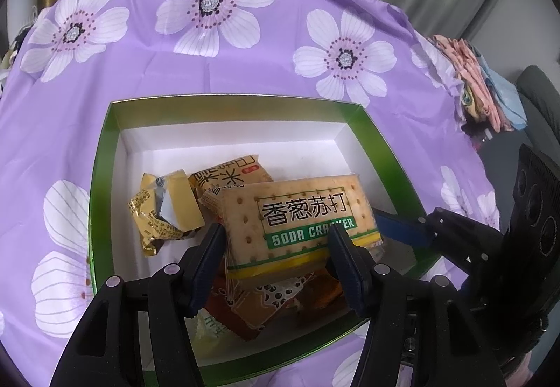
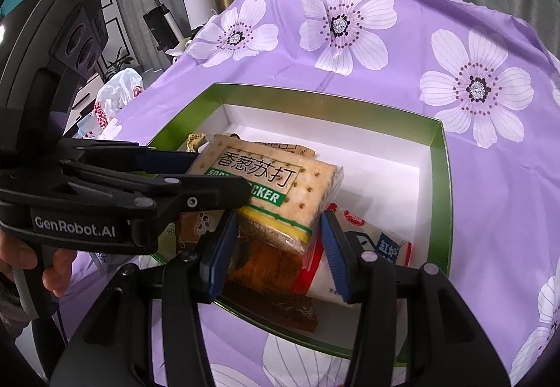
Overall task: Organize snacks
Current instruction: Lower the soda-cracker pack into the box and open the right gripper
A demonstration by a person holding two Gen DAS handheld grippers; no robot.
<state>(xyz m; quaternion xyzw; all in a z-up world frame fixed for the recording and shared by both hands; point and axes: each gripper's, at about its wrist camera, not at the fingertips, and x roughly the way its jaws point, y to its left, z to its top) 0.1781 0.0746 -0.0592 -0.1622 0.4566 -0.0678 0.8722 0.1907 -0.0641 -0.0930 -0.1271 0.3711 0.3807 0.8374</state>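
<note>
A green-rimmed white box [image 1: 224, 99] [image 2: 315, 96] sits on the purple flowered cloth and holds several snack packets. My left gripper [image 1: 276, 233] [image 2: 220, 173] is shut on a soda cracker packet [image 1: 297, 208] [image 2: 266, 170], gripping it by its near end and holding it tilted above the other snacks. Beside it lie a golden wrapped snack [image 1: 164, 208], an orange packet [image 1: 231, 173] and a brown packet [image 1: 252, 306]. My right gripper [image 2: 280, 217] hovers open over the box's near right side. Below its fingers lie an orange-brown packet [image 2: 266, 264] and a white-and-red packet [image 2: 371, 240].
The flowered cloth [image 1: 140, 72] covers the whole table. A pile of folded fabric [image 1: 483, 89] lies at its right edge. Off the left side are a plastic bag [image 2: 119, 89] and an upright vacuum [image 2: 154, 12]. A hand [image 2: 21, 264] holds the left gripper's grip.
</note>
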